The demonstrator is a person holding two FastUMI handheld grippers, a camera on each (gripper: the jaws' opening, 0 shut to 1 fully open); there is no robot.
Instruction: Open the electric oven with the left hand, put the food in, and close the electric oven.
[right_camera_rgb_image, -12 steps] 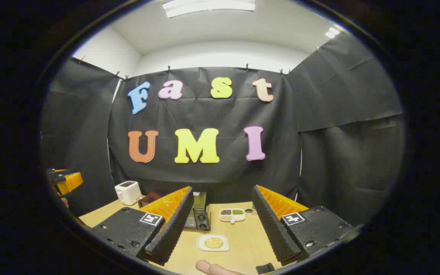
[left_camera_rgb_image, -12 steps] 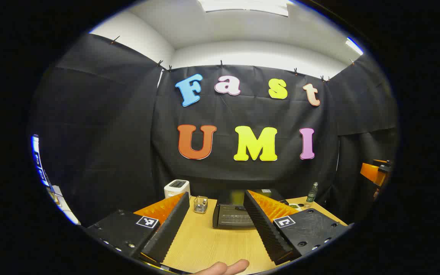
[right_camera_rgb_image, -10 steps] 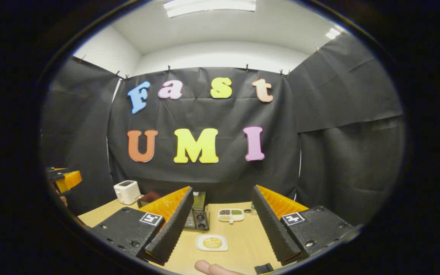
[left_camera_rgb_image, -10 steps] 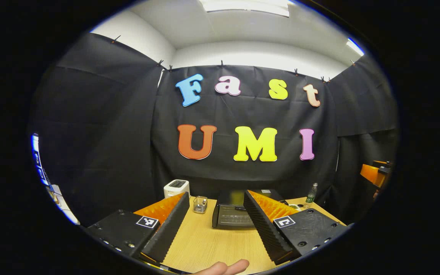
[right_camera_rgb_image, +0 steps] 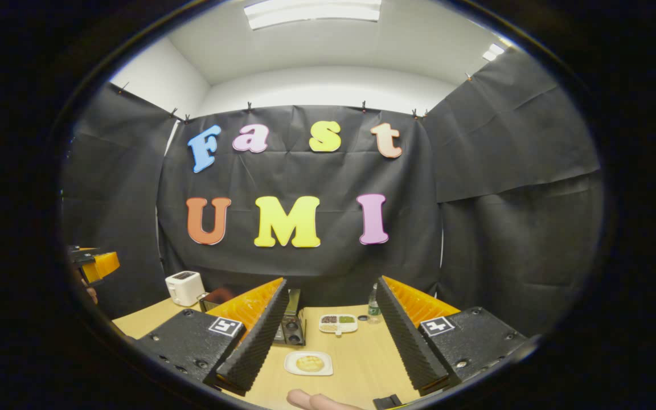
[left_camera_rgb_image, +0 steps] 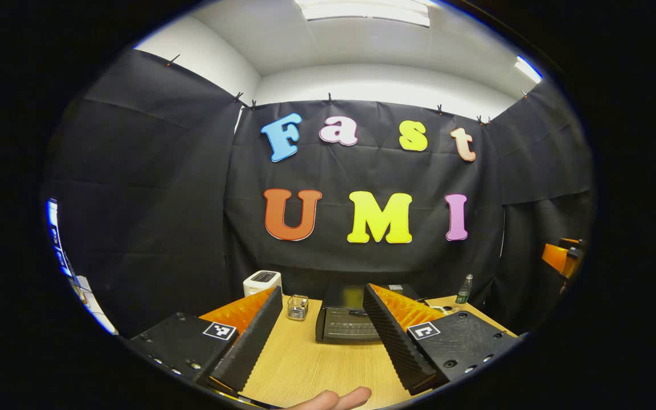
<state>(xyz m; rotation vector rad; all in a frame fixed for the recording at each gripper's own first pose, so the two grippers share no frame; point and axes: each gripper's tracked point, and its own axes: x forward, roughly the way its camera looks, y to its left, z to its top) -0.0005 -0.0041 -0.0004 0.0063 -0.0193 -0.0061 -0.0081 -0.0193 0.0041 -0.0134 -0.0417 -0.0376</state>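
Observation:
The black electric oven (left_camera_rgb_image: 344, 323) stands on the wooden table (left_camera_rgb_image: 305, 364), its door shut, straight ahead between my left gripper's fingers. My left gripper (left_camera_rgb_image: 322, 291) is open, empty, and well short of the oven. In the right gripper view, a white plate with a round yellow piece of food (right_camera_rgb_image: 308, 363) lies on the table ahead. My right gripper (right_camera_rgb_image: 332, 284) is open and empty above the plate's near side. The oven's knob panel (right_camera_rgb_image: 294, 328) peeks out beside the right gripper's left finger. Each view shows the other gripper far off at its edge (left_camera_rgb_image: 560, 257) (right_camera_rgb_image: 95, 264).
A white toaster (left_camera_rgb_image: 262, 281) and a small glass holder (left_camera_rgb_image: 298, 307) stand left of the oven, with a green bottle (left_camera_rgb_image: 464, 288) to its right. A divided dish of grains (right_camera_rgb_image: 337, 323) lies behind the plate. A fingertip (left_camera_rgb_image: 336, 398) shows at the bottom.
Both views have shifted slightly; the wall sits a little lower in them. In the right gripper view the plate and dish slid left, and the bottle came out from behind the right finger.

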